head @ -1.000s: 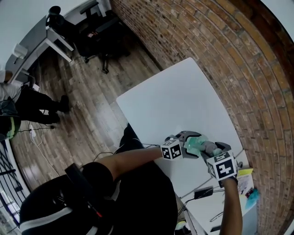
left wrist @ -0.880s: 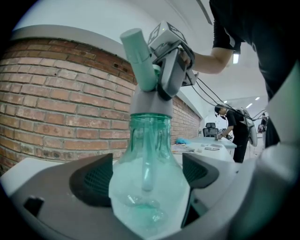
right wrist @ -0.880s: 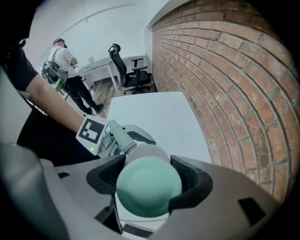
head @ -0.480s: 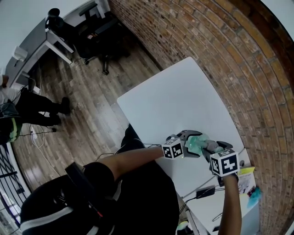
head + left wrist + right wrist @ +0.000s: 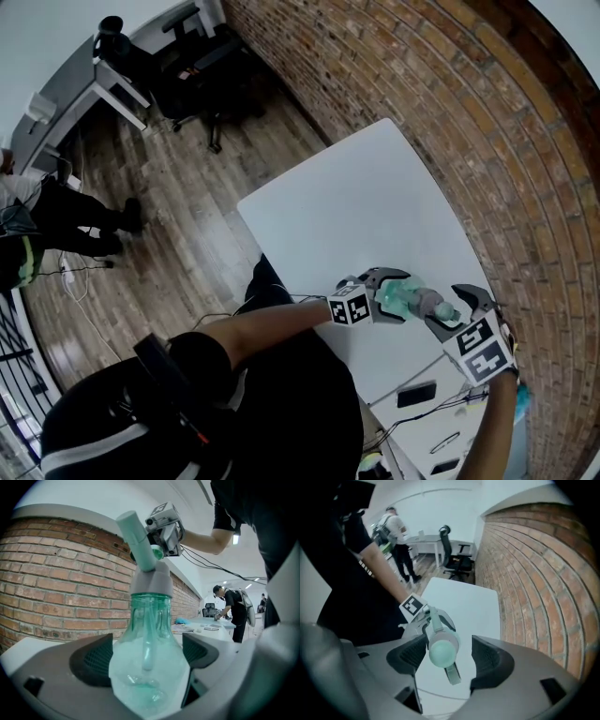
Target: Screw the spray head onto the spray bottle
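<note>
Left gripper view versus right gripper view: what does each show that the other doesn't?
Only the left gripper view shows the round belly of the translucent green plastic spray bottle with the tube inside, clamped in the left gripper. Only the right gripper view shows the white table top below and the jaws of the right gripper standing apart. Both show the pale green spray head on its grey collar and the red brick wall.
</note>
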{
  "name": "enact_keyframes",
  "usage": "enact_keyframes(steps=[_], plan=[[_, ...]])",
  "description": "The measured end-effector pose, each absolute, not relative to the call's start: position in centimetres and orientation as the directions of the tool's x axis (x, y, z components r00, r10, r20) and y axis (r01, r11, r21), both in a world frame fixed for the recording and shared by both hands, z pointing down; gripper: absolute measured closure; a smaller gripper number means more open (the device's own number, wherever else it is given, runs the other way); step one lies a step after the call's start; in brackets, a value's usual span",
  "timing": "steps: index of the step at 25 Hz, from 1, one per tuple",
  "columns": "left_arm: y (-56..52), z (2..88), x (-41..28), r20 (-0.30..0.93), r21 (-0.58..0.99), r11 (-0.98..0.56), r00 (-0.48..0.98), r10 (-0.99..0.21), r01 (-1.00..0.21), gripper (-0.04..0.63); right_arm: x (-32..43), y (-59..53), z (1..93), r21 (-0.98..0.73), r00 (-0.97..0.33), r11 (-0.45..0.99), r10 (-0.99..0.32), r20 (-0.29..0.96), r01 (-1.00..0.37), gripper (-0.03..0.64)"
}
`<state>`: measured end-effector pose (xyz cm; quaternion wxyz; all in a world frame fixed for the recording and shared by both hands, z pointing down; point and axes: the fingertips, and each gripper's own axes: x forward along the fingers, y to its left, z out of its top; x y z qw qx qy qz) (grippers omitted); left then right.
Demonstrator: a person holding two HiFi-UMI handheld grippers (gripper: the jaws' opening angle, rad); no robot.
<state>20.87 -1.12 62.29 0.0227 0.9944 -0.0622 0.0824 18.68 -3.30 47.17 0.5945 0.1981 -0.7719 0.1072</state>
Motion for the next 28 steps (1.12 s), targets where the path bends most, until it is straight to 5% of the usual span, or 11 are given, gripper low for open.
enact_keyframes(steps=[5,17,28], plan=[[-1.2,62.3,20.7,0.166,0.036,-0.991,0.978,-0.123,-0.131,0.135,18.6,-1.5,48.7,0.088,-0.15,0.991,-0.103,0.983,-0.104,0.324],[-1.2,62.2,20.9,0.168,0.032,-0.992,0.979,-0.116,-0.124,0.135,18.8,-0.8,52.1,0.067,-0.013,0.967,-0.066,0.998,0.246,0.341],[-1.2,62.2,20.9,0.166,0.044,-0.99,0.978,-0.124,-0.133,0.135,18.5,-1.1,52.4,0.034,-0.033,0.994,-0.03,0.999,0.108,0.342]])
